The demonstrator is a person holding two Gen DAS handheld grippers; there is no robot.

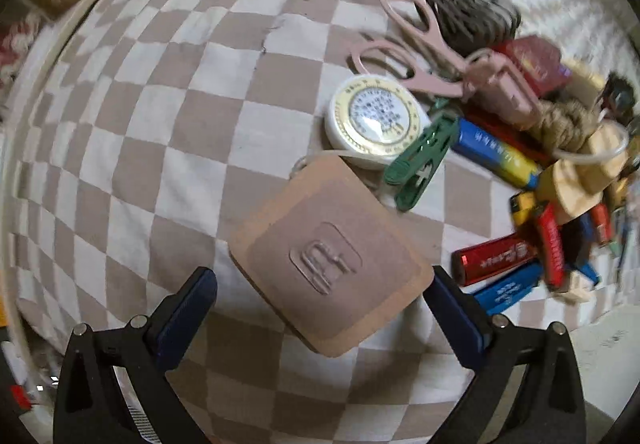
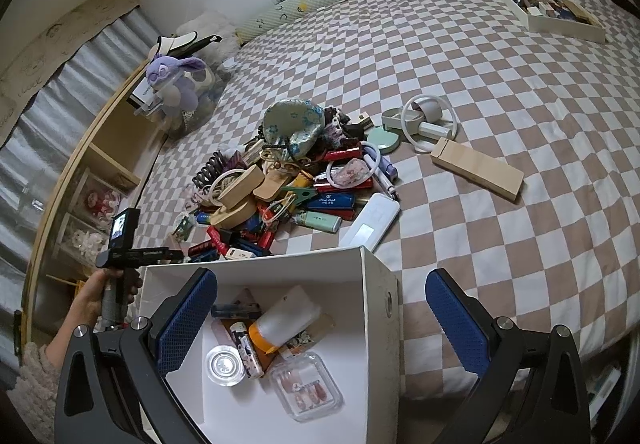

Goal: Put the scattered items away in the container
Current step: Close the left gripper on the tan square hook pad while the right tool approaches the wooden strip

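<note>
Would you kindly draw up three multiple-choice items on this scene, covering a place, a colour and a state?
1. Where does the green plastic clothes peg lie?
A. beside the round white tape measure
B. inside the white box
C. on the floor

2. What colour are the scissors handles?
A. black
B. pink
C. yellow

3. How do the left gripper jaws stand?
A. shut with nothing between them
B. out of view
C. open on either side of the square brown leather tag

Answers: 1 A, the peg rests against the tape measure's edge on the checked bedsheet; 2 B, both loops are pale pink; 3 C, both blue pads flank the tag's corners.
</note>
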